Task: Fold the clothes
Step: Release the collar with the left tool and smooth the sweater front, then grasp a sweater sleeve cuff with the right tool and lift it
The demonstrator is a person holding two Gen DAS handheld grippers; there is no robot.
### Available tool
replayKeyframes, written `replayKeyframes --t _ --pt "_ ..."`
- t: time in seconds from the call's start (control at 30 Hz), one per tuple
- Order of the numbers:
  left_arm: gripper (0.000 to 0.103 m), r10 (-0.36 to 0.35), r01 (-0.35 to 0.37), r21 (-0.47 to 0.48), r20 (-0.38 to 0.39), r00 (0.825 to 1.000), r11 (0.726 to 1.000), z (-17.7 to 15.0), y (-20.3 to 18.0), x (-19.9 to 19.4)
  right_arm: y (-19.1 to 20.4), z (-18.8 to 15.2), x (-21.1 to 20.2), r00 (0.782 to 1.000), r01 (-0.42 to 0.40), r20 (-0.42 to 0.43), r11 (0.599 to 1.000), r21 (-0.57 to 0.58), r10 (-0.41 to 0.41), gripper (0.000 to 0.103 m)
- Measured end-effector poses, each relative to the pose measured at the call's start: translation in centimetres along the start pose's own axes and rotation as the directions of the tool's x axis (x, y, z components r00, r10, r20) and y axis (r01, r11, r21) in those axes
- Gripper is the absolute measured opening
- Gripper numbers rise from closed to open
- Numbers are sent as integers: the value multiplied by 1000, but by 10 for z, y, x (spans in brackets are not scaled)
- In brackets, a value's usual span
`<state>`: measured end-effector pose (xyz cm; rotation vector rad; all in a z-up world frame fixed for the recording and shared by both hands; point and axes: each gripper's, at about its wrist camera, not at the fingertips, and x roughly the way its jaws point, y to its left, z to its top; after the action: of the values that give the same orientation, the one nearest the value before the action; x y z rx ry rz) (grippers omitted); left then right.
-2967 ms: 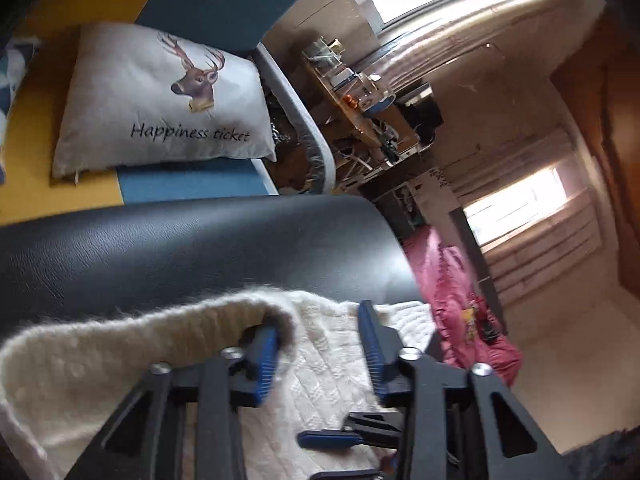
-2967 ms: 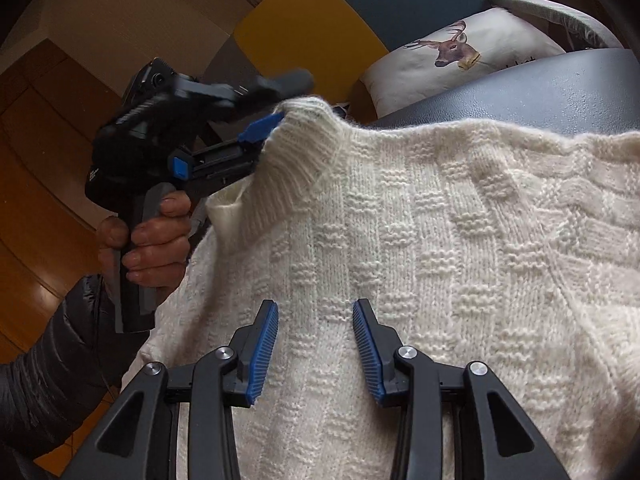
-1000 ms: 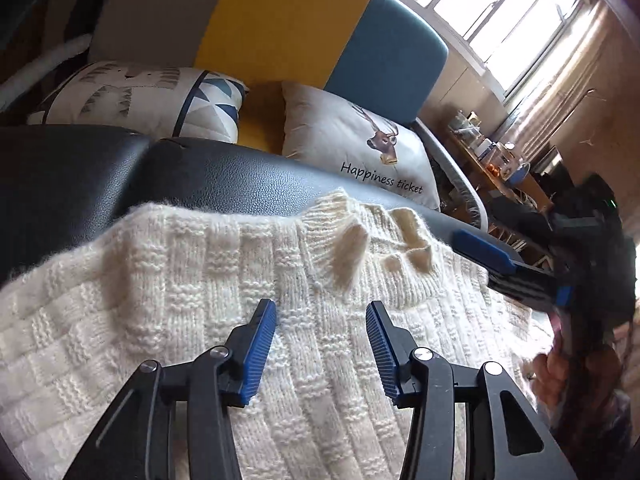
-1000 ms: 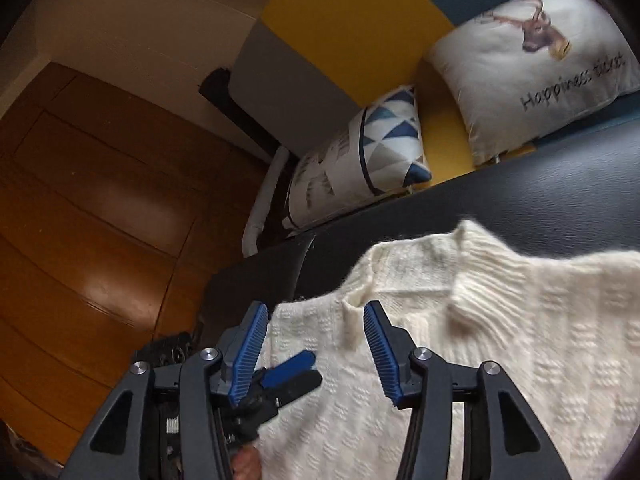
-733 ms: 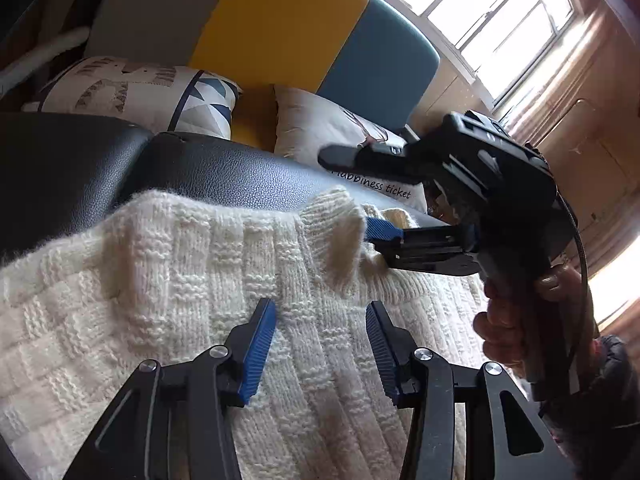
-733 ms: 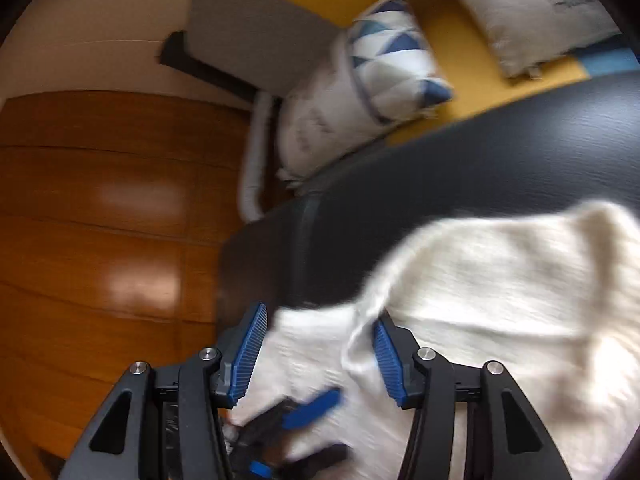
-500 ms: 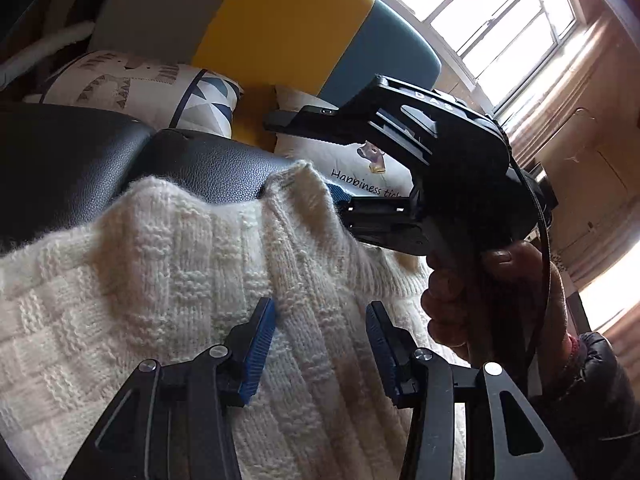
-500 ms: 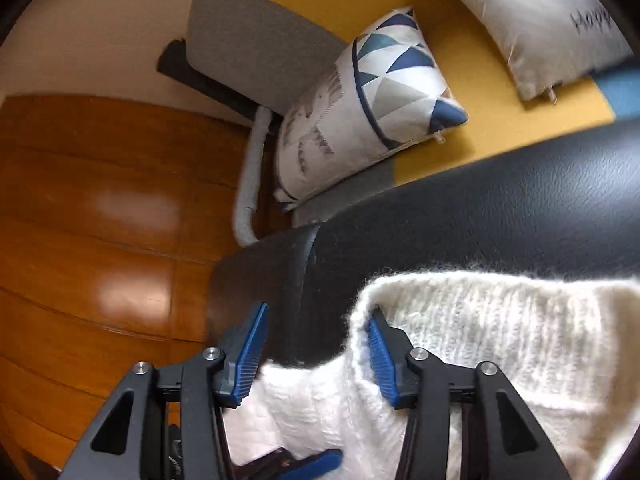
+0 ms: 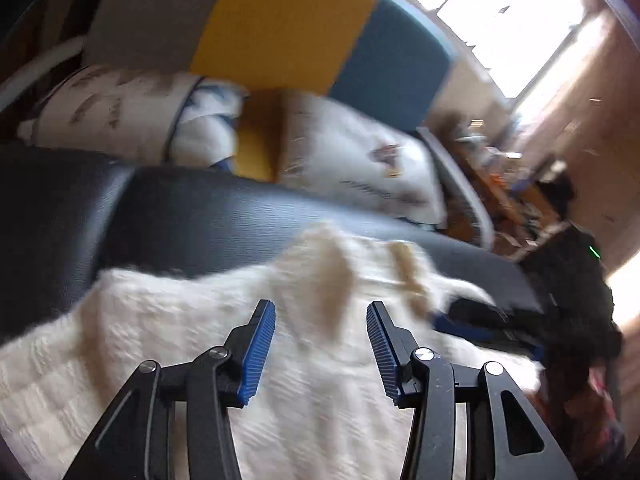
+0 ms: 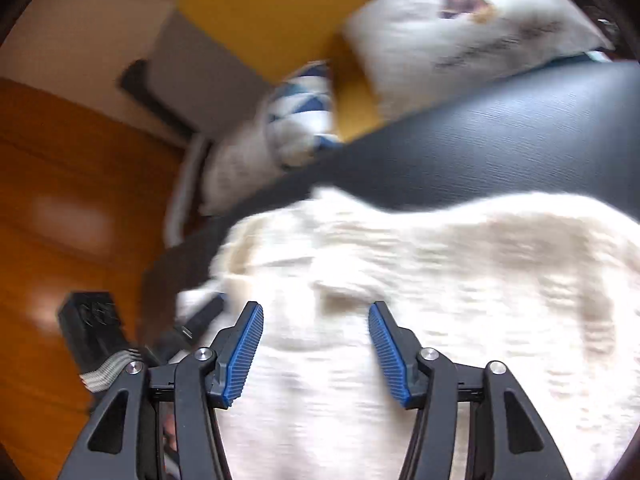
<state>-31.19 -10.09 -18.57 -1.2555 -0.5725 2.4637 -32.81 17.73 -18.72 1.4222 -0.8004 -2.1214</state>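
A cream knitted sweater (image 9: 168,336) lies spread on a black leather surface (image 9: 200,216), its ribbed collar (image 9: 332,260) pointing at the sofa. My left gripper (image 9: 320,312) hovers open just over the sweater below the collar, with nothing between its fingers. In the left wrist view my right gripper (image 9: 484,320) lies low at the sweater's right edge. In the right wrist view the right gripper (image 10: 316,312) stands open over the sweater (image 10: 440,280), holding nothing. The left gripper (image 10: 200,320) shows at that view's lower left. Both views are blurred by motion.
Behind the black surface (image 10: 500,140) stands a sofa with a yellow and blue back (image 9: 304,28), a triangle-patterned cushion (image 9: 132,112) and a deer cushion (image 9: 360,160). A cluttered table (image 9: 500,184) and bright window (image 9: 500,8) are to the right, wooden panelling (image 10: 60,200) to the left.
The right gripper has come off the collar it was lifting and swung away to the right. The collar has dropped back onto the black surface. Both cameras are moving fast.
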Motion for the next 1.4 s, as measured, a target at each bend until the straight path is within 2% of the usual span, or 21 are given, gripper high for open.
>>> replayKeyframes --t 0.1,0.2,0.27,0.37,0.5,0.57,0.63,0.73,0.83,0.9,1.0,1.17,1.23,1.27,1.33,1.4 --pt "43 1 -1 -33 -2 1000 999 1 6 -1 -11 -1 -3 998 -37 47 999 21 36 46" --pt "44 45 -45 -32 -15 999 998 -2 -1 -9 -4 -9 -12 998 -10 64 1000 2 10 47" --pt "54 53 -54 -42 -8 999 998 -10 -8 -22 0 -21 -27 997 0 83 1000 -7 1 56" --pt "64 1 -1 -52 8 1000 999 -35 -22 -48 -15 -52 -66 993 -14 119 1000 14 12 56" --pt "64 0 0 10 9 1000 1000 -78 -43 -75 -60 -104 -147 974 15 222 994 110 -39 56" --pt "64 7 -7 13 -13 1000 1000 -98 -46 -81 -96 -131 -204 949 50 297 978 204 -110 56" --pt "64 9 -8 10 -36 999 1000 -116 -49 -86 -133 -158 -258 912 69 366 949 307 -185 56" --pt "64 -16 16 -7 -70 997 1000 -133 -57 -87 -187 -196 -332 837 90 441 875 475 -325 56" --pt "64 -16 21 59 -99 995 998 -143 -84 -79 -231 -219 -389 752 67 500 804 590 -430 57" --pt "64 -23 36 100 -124 992 994 -146 -105 -68 -258 -224 -412 723 49 502 761 647 -474 57" --pt "64 -32 57 157 -158 987 986 -149 -138 -50 -291 -217 -423 723 35 483 725 687 -493 57" --pt "64 -19 67 219 -213 977 973 -149 -175 -19 -302 -184 -417 707 66 497 746 663 -504 56" --pt "64 -4 60 223 -242 970 973 -151 -182 -6 -302 -170 -410 710 78 490 749 658 -505 56" --pt "65 3 54 227 -243 970 972 -153 -183 -2 -306 -166 -409 718 57 499 756 652 -485 56" --pt "72 5 54 250 -231 973 967 -157 -188 0 -319 -162 -405 734 -54 546 766 640 -404 56" --pt "76 11 51 276 -219 976 960 -162 -192 0 -326 -158 -403 738 -115 572 767 631 -360 56"
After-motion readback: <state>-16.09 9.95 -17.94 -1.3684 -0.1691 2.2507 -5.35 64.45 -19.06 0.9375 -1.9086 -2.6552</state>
